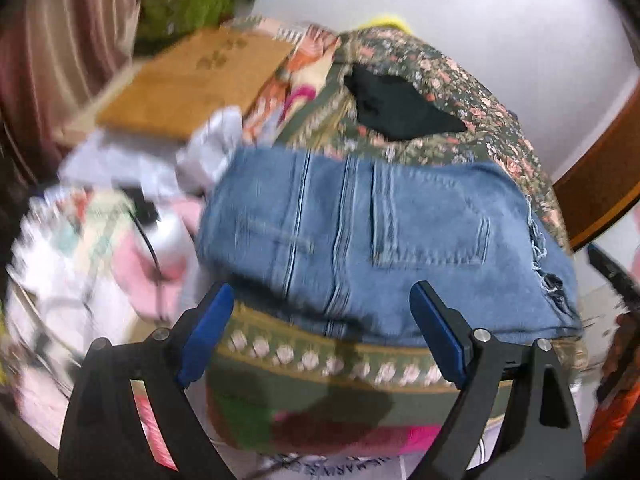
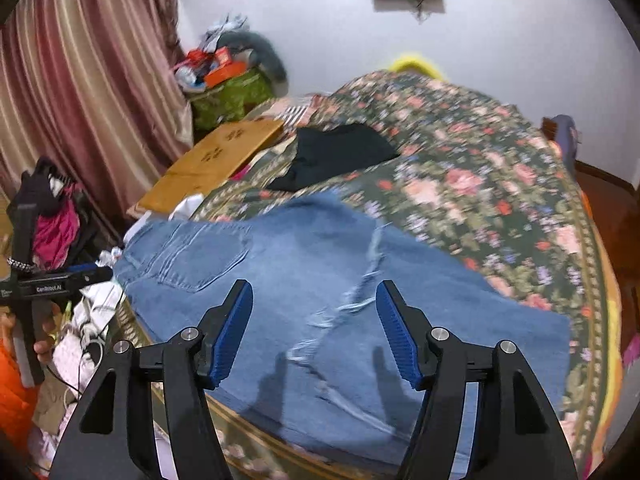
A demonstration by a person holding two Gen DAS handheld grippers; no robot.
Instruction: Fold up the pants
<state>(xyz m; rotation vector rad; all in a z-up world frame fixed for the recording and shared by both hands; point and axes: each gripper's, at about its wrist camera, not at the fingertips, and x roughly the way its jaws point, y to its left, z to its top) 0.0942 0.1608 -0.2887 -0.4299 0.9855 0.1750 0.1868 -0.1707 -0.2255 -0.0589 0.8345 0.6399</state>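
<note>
Light blue ripped jeans (image 2: 320, 276) lie folded on a floral bedspread (image 2: 480, 152), waist and back pocket to the left, frayed rips in the middle. In the left wrist view the jeans (image 1: 380, 240) lie at the bed's near edge. My left gripper (image 1: 320, 300) is open and empty, just short of the jeans' near edge. My right gripper (image 2: 314, 300) is open and empty, held above the jeans' middle. The left gripper's body (image 2: 48, 284) shows at the left of the right wrist view.
A black garment (image 2: 340, 152) lies on the bed beyond the jeans. A wooden board (image 2: 216, 160) rests at the bed's left side. Piled clothes and cables (image 1: 80, 260) sit left of the bed. A striped curtain (image 2: 80, 80) hangs at left; a green bag (image 2: 228, 96) stands in the corner.
</note>
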